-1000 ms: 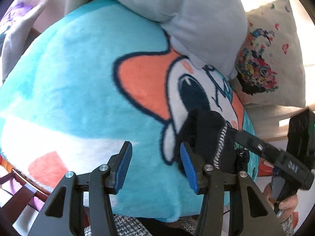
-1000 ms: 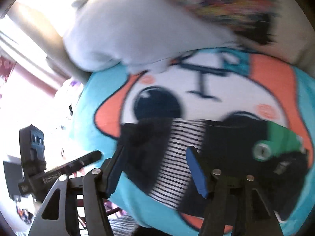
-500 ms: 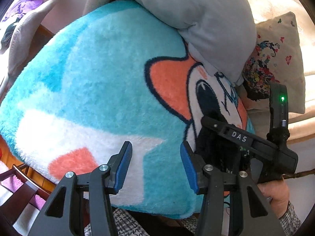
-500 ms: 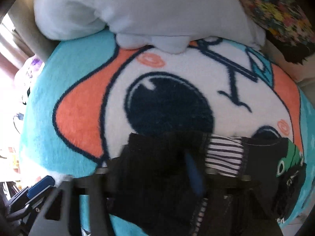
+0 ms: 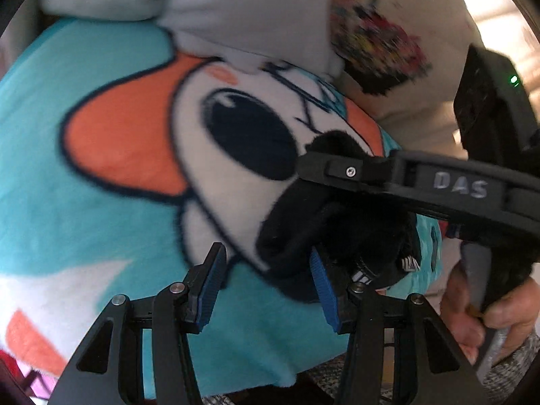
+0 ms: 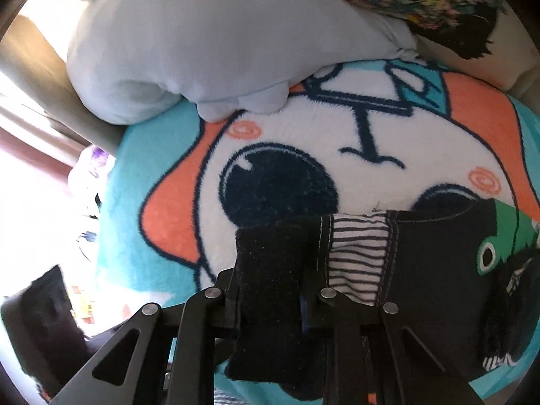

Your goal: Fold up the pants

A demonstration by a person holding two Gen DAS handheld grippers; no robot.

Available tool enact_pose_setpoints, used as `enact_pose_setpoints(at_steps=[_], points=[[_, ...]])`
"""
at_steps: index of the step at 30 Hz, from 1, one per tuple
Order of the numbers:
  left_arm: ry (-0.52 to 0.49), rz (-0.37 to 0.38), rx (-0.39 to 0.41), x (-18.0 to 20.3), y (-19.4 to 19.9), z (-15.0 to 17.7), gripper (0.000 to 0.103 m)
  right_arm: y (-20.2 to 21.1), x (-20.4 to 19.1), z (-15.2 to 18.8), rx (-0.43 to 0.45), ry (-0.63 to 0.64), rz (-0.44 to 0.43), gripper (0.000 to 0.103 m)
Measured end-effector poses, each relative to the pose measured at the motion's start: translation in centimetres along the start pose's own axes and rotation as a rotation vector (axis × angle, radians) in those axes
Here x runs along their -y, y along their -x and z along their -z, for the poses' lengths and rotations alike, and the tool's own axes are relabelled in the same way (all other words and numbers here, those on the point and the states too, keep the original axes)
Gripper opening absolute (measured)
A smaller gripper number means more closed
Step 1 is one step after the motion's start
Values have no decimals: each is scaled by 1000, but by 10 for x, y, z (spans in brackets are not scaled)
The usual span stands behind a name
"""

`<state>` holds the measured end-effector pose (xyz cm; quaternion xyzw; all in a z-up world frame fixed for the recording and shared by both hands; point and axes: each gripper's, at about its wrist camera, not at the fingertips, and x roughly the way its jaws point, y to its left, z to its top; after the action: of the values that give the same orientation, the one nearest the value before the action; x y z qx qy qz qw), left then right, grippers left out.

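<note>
One pair of small black pants (image 6: pixel 422 270) lies on a plush turquoise blanket (image 6: pixel 141 236) printed with a cartoon face, with a striped white lining panel showing at the waist and a green patch with a round eye off to the right of the right gripper. A black cuff end of the garment is folded up and pinched between the pads of the right gripper (image 6: pixel 270 290), whose jaws have just been closing and now press on the cloth from both sides. In the left wrist view the same dark fabric (image 5: pixel 337 236) bunches under the long black body of the right gripper (image 5: pixel 438 189), which is held by a hand (image 5: pixel 489 317) at the lower right. The left gripper (image 5: pixel 266 283) stands half spread with nothing between its blue pads; its right pad sits just beside the edge of the dark cloth, its left pad over bare blanket. Beyond both grippers a pale grey pillow (image 6: pixel 202 44) rests on the far edge of the blanket, and a cream cushion (image 5: pixel 405 33) with a colourful floral print lies further off to the right.
</note>
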<state>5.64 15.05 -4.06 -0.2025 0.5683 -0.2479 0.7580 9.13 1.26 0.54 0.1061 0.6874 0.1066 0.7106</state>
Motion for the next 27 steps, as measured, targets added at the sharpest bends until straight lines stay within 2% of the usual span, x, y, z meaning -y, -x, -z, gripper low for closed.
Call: enact_pose_setpoints(at_steps=[1,3,10,16,18,22,23,25,27], points=[[-14,6,-8,6,-2,-1,49,6,0,2,8,-7,-10,24],[-46,31,-15,25,-4,-3,41,21,8,5,23,-22,-37,24],[-149,66,-16,99,-6,-3,41,58,43,7,92,-65,-130,24],[-252,96,-74,175,-37,1,41,103,117,18,190,-149,-184,24],[-278,93,-88,195,-48,4,41,112,145,22,208,-184,-175,24],[-273,83,-113,209,-59,8,41,115,205,30,225,-240,-141,26],[-271,68,-116,209,-61,8,41,111,219,31,213,-246,-109,29],[-253,36,-118,206,-65,6,41,108,243,36,211,-282,-41,40],[-223,13,-120,202,-70,2,41,117,258,42,256,-325,-28,44]])
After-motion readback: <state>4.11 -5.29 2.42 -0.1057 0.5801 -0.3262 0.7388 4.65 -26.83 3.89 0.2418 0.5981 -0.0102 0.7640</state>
